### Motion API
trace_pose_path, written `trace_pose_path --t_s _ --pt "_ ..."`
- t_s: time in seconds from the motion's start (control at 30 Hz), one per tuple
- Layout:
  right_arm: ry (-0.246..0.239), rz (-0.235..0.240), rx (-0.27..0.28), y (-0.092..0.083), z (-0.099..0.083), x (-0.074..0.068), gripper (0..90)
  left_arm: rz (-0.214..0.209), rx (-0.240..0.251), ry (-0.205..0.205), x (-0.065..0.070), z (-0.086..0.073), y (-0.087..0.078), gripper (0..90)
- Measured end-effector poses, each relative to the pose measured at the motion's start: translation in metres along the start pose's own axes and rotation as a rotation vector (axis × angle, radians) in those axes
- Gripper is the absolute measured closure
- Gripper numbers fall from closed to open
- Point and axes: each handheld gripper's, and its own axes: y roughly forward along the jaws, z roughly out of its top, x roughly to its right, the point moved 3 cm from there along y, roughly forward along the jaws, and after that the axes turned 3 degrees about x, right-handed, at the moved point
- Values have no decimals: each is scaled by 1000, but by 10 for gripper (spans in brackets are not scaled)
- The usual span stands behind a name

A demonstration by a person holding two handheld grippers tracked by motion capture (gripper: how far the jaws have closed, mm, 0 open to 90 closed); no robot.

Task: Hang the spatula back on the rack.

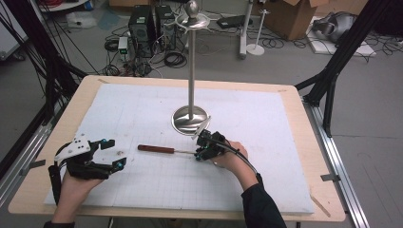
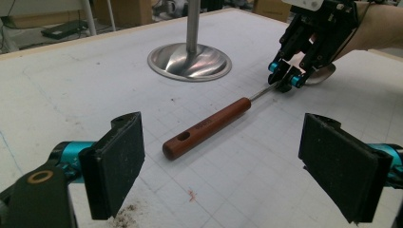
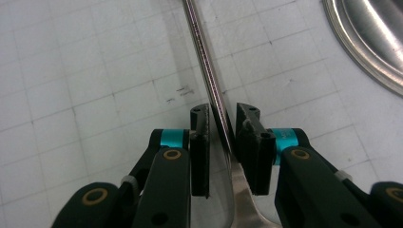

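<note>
A utensil with a brown wooden handle [image 1: 156,148] [image 2: 206,127] and a thin metal shaft [image 3: 204,52] lies flat on the white gridded mat [image 1: 142,109]. My right gripper [image 1: 199,146] [image 3: 222,142] straddles the shaft where it widens into a flat metal part. Its jaws are narrow, with thin gaps between the pads and the shaft, so it is open. From the left gripper view, the right gripper [image 2: 285,76] sits at the utensil's far end. My left gripper [image 1: 115,153] [image 2: 221,166] rests wide open and empty, short of the handle's end.
A tall metal stand with a round shiny base [image 1: 190,118] [image 2: 189,61] [image 3: 375,38] rises just behind the right gripper. The mat covers a wooden table [image 1: 313,190]. Cables, computer cases and boxes lie on the floor beyond.
</note>
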Motion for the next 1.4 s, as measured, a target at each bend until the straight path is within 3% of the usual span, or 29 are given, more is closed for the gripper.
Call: trace_pose_path --t_s 0.23,0.33,0.7,1.0,1.4 --pt "-7 -6 -6 0 0 -1 787 -1 0 1 0 0 0 161" --pt "-15 7 -9 0 0 -3 841 -4 3 1 0 0 -1 163" --pt "-26 -9 -3 -2 0 -5 844 -3 4 -2 -1 0 -2 164" --pt "17 -15 101 -16 -13 -2 844 -15 8 0 2 2 -1 166" --pt "53 -77 259 -49 -15 -6 844 -9 18 -11 -1 1 -4 166"
